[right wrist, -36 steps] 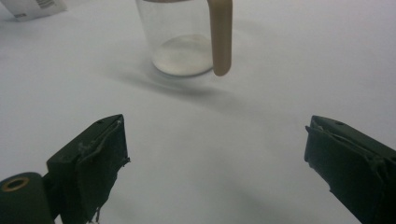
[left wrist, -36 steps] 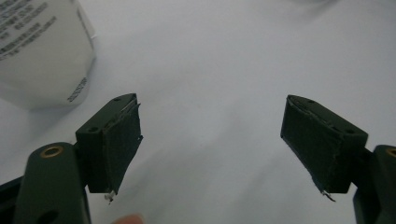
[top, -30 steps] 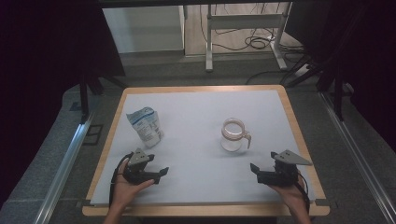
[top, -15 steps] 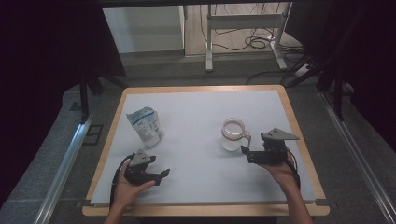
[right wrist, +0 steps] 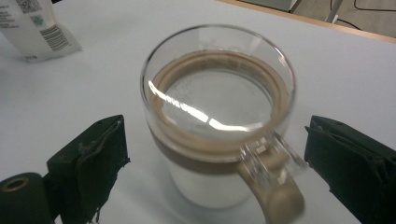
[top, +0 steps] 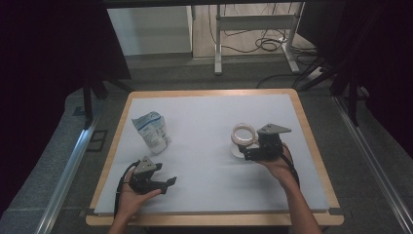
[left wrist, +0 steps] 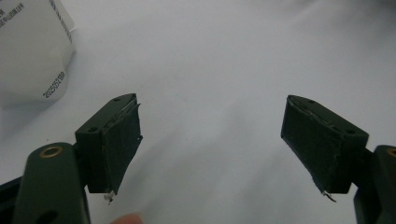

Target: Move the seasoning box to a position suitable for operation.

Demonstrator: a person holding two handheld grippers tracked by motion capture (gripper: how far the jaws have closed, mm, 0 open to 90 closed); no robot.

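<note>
left side: my left hand (top: 130, 192) rests low on the near-left part of the table (top: 204, 161), forearm entering from the near edge, palm under the left gripper (top: 168, 183). the gripper points right, across the table. its jaws are spread wide with bare table surface between them; nothing is pinched. the white pouch (top: 152, 132) stands upright just beyond this gripper, toward the table's far side, apart from the jaws; in the left gripper view it sits at the upper left (left wrist: 32, 51).

right side: my right hand (top: 277, 163) is extended forward over the right half of the table, wrist raised, holding the right gripper (top: 242, 152) pointed left at the glass mug (top: 244, 135). the jaws are spread, one on each side of the mug's lower body, not pressing it. in the right gripper view the mug (right wrist: 219, 116) stands upright on the table, handle toward the camera, between the two pads.
</note>
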